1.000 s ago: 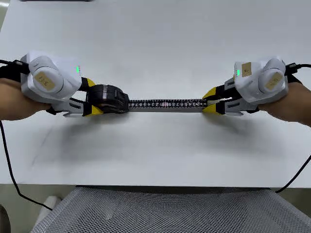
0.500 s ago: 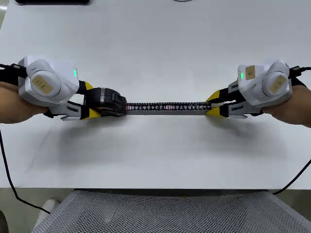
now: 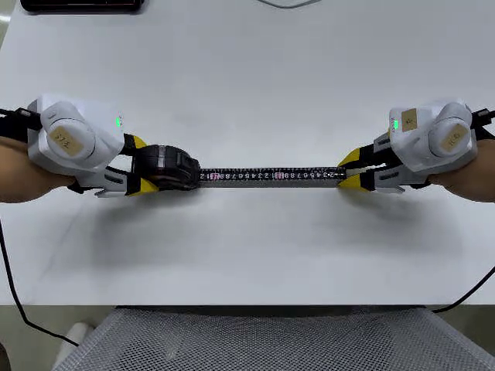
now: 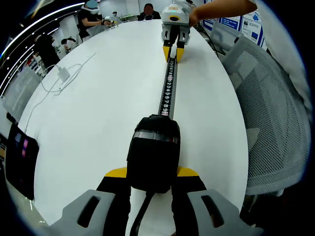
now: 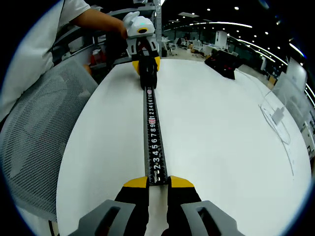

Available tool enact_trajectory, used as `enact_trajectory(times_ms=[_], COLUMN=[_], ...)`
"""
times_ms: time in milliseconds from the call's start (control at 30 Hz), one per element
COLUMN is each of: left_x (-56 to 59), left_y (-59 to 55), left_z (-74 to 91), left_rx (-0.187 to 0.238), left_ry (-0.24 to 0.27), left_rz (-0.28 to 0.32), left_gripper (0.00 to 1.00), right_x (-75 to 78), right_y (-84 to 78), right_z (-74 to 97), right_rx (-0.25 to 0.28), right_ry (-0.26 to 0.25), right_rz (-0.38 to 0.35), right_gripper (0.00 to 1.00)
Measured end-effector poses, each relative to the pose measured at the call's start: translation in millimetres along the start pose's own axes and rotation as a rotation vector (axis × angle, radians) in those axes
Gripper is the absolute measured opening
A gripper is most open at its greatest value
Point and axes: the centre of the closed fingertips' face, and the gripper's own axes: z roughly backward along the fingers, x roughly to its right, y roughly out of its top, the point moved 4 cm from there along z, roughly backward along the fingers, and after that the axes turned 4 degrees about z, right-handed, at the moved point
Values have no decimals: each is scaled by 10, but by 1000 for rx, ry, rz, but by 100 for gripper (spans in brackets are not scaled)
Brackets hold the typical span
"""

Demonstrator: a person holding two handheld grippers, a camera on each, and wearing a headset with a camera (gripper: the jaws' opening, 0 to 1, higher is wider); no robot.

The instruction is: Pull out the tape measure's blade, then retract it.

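The case (image 3: 166, 167) of the tape measure sits left of centre in the head view, on the white table (image 3: 247, 85), clamped between the jaws of the left gripper (image 3: 143, 164). In the left gripper view the yellow tips press against its two sides. The blade (image 3: 271, 175) is drawn out and runs level across the middle of the frame to the right gripper (image 3: 348, 171). That gripper's jaws are pinched on the blade's end, as the right gripper view shows at bottom centre. The blade lies low over the table; whether it touches the surface I cannot tell. It runs about parallel to the table's near edge, which crosses the lower part of the head view, with a band of bare top between them. Below that edge is a grey mesh chair (image 3: 263, 340). Above the blade the top is open up to a black object (image 3: 81, 5) at the upper left and a white cable (image 3: 288, 3) at top centre. A black cord (image 3: 9, 278) hangs past the near edge at lower left, and a second cord (image 3: 472, 282) at lower right.
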Motion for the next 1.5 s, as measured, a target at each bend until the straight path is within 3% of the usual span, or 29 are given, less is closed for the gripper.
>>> enact_trajectory(times_ms=[467, 767, 967, 1500], left_x=[-3, 3, -3, 4], left_y=[0, 10, 21, 21], left_z=[-4, -5, -11, -5], left_rx=[-1, 1, 24, 17], left_ry=[1, 7, 7, 6], left_rz=[1, 10, 24, 26], left_gripper=[26, 27, 27, 28], right_x=[-11, -8, -5, -9], right_y=[-88, -75, -73, -65], right_z=[94, 93, 87, 84], right_rx=[-16, -19, -25, -41], right_ry=[0, -7, -12, -10], right_rz=[-8, -18, -24, -25], right_gripper=[9, 10, 11, 12])
